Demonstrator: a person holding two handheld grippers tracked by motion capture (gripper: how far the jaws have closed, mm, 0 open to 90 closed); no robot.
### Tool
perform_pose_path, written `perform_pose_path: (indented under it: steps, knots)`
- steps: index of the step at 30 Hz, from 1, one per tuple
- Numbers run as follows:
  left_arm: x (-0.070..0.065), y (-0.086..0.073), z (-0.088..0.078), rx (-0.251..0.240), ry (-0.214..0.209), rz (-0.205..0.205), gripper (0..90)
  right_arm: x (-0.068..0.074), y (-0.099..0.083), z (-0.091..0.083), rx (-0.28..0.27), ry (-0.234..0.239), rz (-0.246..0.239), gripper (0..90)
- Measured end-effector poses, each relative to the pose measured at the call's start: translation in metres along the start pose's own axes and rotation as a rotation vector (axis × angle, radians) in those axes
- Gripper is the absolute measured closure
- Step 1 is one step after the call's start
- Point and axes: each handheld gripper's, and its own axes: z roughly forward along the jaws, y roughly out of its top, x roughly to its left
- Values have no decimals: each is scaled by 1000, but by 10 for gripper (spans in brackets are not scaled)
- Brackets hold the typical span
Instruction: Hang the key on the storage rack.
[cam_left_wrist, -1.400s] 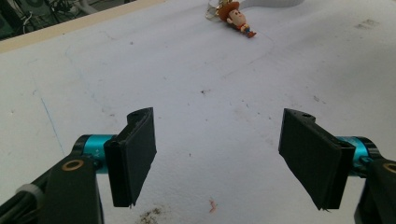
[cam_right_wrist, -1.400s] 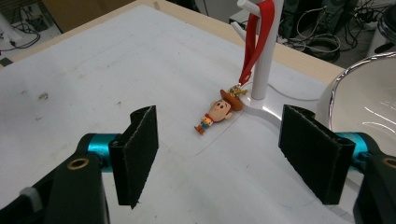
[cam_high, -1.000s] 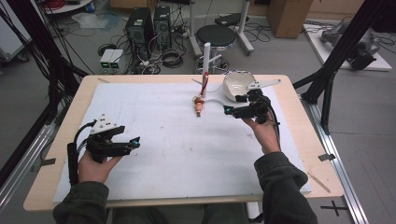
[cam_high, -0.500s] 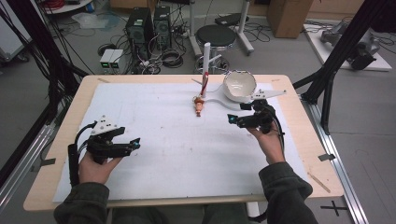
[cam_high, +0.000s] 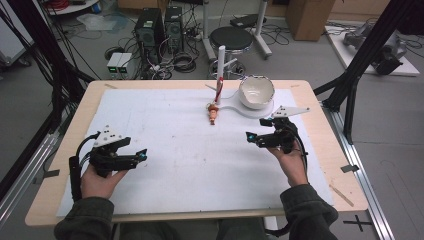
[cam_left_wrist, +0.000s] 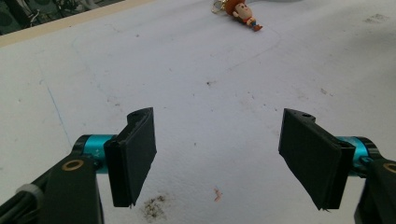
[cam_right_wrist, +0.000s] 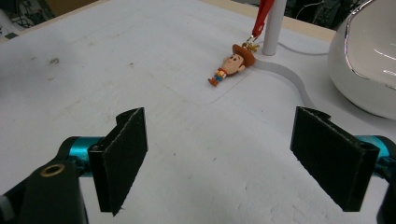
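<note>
Left gripper (cam_high: 142, 153) sits near the table's (cam_high: 60, 200) front-left corner, over the white mat (cam_high: 165, 130), and its jaws stand wide apart with nothing but stained mat between them, which the left gripper view makes pretty obvious. Moving right, the cowboy toy (cam_high: 214, 113) lies flat on the mat toward the back edge, about mid-width, head toward the back edge and feet toward the front. It's clipped to a red strap (cam_high: 218, 91) that runs up to a white post (cam_high: 220, 67) standing just behind it; the post stands on a flat white base that curves off to the right. Next over, a white bowl (cam_high: 256, 92) sits on that base, close to the back-right part of the table. Right gripper (cam_high: 257, 129) hovers in front of the bowl, nearer the right edge, pointing left across the mat. Its jaws have just been opening and are spread wide now, with nothing in them; in the right gripper view you look between them straight at the toy, which is well apart from the pads, with the bowl off to the side.
</note>
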Motion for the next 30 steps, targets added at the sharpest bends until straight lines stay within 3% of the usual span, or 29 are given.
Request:
perform_pose_path:
  steps: [30]
  knots:
    - [-1,-24,-6,-2,17,-1,276,-1,-64,-40,-39,-40,42,165]
